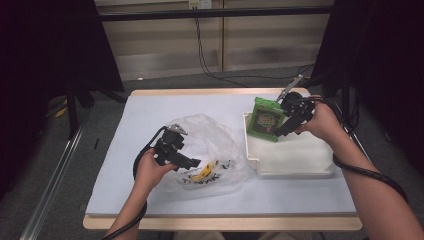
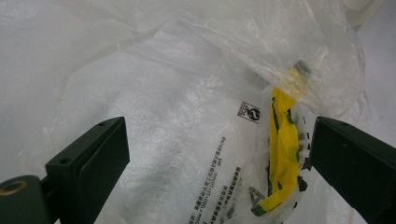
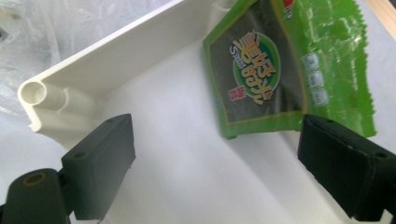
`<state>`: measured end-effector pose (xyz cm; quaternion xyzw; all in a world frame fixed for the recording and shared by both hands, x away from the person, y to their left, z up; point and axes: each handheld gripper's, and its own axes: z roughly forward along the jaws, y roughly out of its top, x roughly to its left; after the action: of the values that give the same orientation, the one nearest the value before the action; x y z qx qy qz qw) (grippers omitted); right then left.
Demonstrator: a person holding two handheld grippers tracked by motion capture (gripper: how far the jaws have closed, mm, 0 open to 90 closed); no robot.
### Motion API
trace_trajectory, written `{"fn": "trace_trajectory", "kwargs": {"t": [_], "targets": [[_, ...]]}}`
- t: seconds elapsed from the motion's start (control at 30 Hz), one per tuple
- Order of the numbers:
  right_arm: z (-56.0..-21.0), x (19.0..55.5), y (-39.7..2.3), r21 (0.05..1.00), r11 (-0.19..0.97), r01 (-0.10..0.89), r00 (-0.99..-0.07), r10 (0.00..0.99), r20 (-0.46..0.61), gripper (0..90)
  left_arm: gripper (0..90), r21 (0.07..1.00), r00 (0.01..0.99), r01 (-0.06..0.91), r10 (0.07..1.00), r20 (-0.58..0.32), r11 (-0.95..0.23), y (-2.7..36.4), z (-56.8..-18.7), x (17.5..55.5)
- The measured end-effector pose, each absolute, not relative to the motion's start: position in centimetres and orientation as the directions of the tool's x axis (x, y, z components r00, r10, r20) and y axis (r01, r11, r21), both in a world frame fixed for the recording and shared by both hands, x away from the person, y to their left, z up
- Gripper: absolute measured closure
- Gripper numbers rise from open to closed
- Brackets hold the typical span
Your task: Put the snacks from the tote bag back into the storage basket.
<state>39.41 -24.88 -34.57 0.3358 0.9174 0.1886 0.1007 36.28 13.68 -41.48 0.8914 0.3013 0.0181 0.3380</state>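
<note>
The high view looks forward and down on the table [image 1: 150, 200] from above my side. The camera on my left gripper [image 1: 192, 163] looks along my jaws, close onto the plastic bag [image 2: 196, 93], left of the white tray [image 1: 300, 157]. The camera on my right gripper [image 1: 281, 131] faces into that tray [image 3: 116, 51], close to the green packet [image 3: 280, 60]. The high view shares the bag [image 1: 210, 140] and the packet [image 1: 265, 120].

Crumpled clear plastic bag [image 1: 210, 150]: contents veiled by folds; a yellow-and-black item [image 2: 280, 154] inside stays unidentifiable. Green seaweed snack packet [image 3: 285, 70]: top cut off by the right gripper view's edge. Bag's small black print [image 2: 219, 186]: unreadable.
</note>
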Motion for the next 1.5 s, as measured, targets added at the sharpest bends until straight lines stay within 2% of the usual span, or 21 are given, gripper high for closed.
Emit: {"fn": "trace_trajectory", "kwargs": {"t": [0.63, 0.67, 0.73, 0.87, 0.93, 1.4, 1.5], "targets": [[-36.1, 36.9, -24.6, 0.426, 0.716, 0.553, -0.775, 0.629, -0.052, 10.6, 4.8, 0.612, 0.825, 0.515, 0.541, -0.164, -0.600, 13.3, -41.2, 36.3], [-36.2, 36.7, -24.5, 0.431, 0.714, 0.552, -0.776, 0.629, -0.048, 10.6, 4.8, 0.596, 0.846, 0.488, 0.514, -0.142, -0.638, 13.5, -41.1, 36.5], [-36.3, 36.5, -24.5, 0.435, 0.724, 0.535, -0.788, 0.614, -0.053, 10.6, 4.8, 0.612, 0.824, 0.516, 0.542, -0.164, -0.600, 13.3, -41.2, 36.3], [-36.6, 36.1, -24.4, 0.443, 0.717, 0.538, -0.785, 0.618, -0.046, 10.5, 4.8, 0.595, 0.844, 0.490, 0.517, -0.141, -0.637, 13.4, -41.2, 36.4], [-36.8, 35.9, -24.4, 0.446, 0.715, 0.539, -0.784, 0.619, -0.045, 10.5, 4.8, 0.612, 0.823, 0.517, 0.543, -0.165, -0.598, 13.3, -41.3, 36.3], [-38.0, 34.6, -24.5, 0.459, 0.718, 0.523, -0.796, 0.604, -0.040, 9.7, 4.8, 0.615, 0.823, 0.516, 0.544, -0.163, -0.596, 13.3, -41.2, 36.3], [-38.3, 34.4, -24.5, 0.469, 0.717, 0.516, -0.799, 0.600, -0.038, 9.5, 4.8, 0.592, 0.844, 0.491, 0.518, -0.140, -0.639, 13.5, -41.1, 36.4]]}}
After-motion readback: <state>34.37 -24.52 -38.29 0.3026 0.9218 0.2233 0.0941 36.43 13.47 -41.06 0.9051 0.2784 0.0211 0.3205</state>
